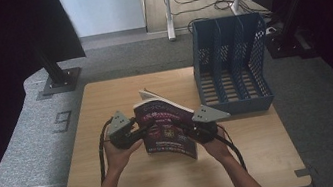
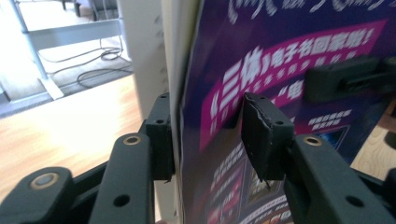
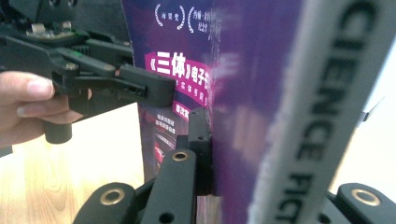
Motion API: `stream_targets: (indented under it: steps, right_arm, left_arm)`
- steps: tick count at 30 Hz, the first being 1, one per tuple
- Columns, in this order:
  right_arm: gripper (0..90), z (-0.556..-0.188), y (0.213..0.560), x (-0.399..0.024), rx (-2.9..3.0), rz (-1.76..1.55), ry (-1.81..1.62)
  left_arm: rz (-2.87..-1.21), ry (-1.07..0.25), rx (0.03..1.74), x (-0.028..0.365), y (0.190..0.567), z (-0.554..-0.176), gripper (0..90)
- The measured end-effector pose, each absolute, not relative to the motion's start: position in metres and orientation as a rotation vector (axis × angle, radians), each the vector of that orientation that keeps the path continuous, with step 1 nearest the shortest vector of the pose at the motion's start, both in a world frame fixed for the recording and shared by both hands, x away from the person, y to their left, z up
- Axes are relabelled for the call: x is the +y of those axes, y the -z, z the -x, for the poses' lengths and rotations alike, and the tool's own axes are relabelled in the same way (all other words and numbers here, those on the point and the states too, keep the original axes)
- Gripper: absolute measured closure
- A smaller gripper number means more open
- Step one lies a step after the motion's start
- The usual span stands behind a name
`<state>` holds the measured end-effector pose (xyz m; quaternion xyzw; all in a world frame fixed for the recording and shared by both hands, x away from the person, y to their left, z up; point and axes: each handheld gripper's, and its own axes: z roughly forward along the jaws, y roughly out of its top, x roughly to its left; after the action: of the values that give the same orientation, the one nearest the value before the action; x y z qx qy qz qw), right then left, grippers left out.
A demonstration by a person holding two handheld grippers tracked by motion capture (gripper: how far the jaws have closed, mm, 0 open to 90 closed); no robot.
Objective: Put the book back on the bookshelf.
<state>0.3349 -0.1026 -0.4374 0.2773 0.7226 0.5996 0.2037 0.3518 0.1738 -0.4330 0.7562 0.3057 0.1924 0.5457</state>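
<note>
Book (image 1: 167,128) held upright over the table (image 1: 118,182) between both grippers. Right gripper (image 1: 199,129) clamps its spine edge. Left gripper (image 1: 136,132) straddles the opposite edge, jaws parted, one pad off the cover.

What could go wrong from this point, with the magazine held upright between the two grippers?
The left gripper has one pad clear of the magazine cover, so only the right gripper clamps it at the spine; the magazine may swing or sag. Its loose pages could fan open and catch on the file rack.

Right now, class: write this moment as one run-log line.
left tool: open around magazine | right tool: shut on magazine spine | magazine upright on table | file rack behind
</note>
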Motion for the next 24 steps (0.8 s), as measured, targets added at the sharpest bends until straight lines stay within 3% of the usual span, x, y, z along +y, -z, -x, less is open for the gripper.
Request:
stream_targets:
  steps: [24]
  right_arm:
    - [81.8, -0.331, 0.418, -0.111, 1.916, -0.823, -1.703]
  left_arm:
    - [-1.841, -0.409, 0.834, 0.199, 0.47, -0.336, 55.0]
